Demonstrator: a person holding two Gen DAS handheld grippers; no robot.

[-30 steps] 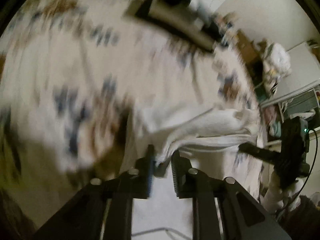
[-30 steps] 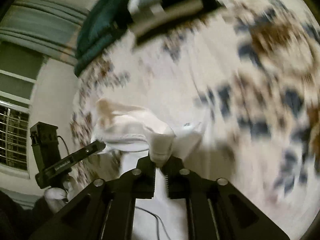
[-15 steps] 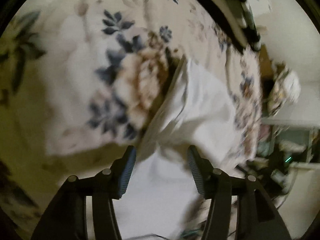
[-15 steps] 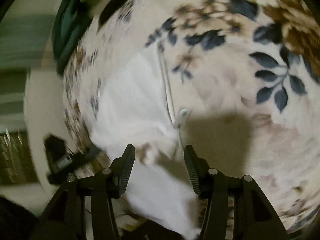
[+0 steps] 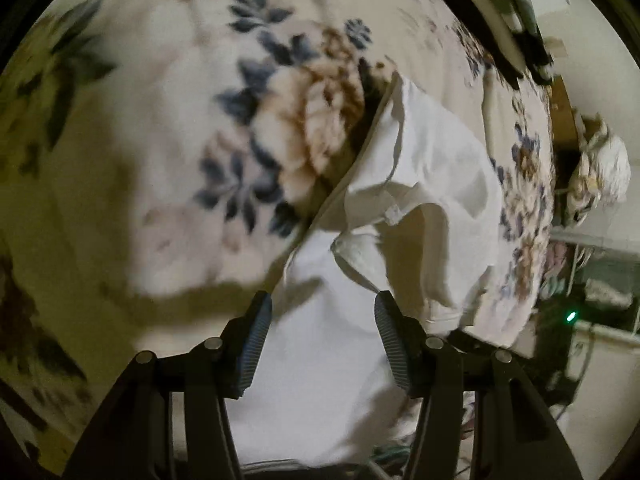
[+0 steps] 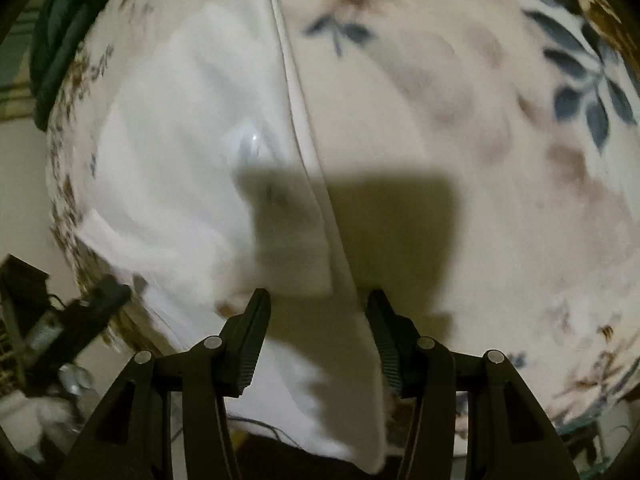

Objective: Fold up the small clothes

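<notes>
Now, in the left wrist view, the left tongs (image 5: 322, 312) stand moderately wide, having just been opening, with nothing pinched; the white garment (image 5: 432, 184) lies on the floral bedspread (image 5: 168, 152) beneath and ahead of them. Its far part is rumpled, one flap curled up and a hemmed edge running diagonally toward the big printed flower. The cloth between the pads looks loose rather than gripped.

Seen from the right wrist, the right tongs (image 6: 318, 312) are likewise parted, their jaws also just opened, and empty. The white garment (image 6: 192, 140) spreads to the left of a straight hem line, and the tongs' shadow falls across it and the bedspread (image 6: 500, 152).

Judging by this, the piece has been laid down and released, so a fold is about to begin. The next move likely calls for lowering each pair onto an edge or corner, pinching a single layer, and flattening the curled flap first.
</notes>
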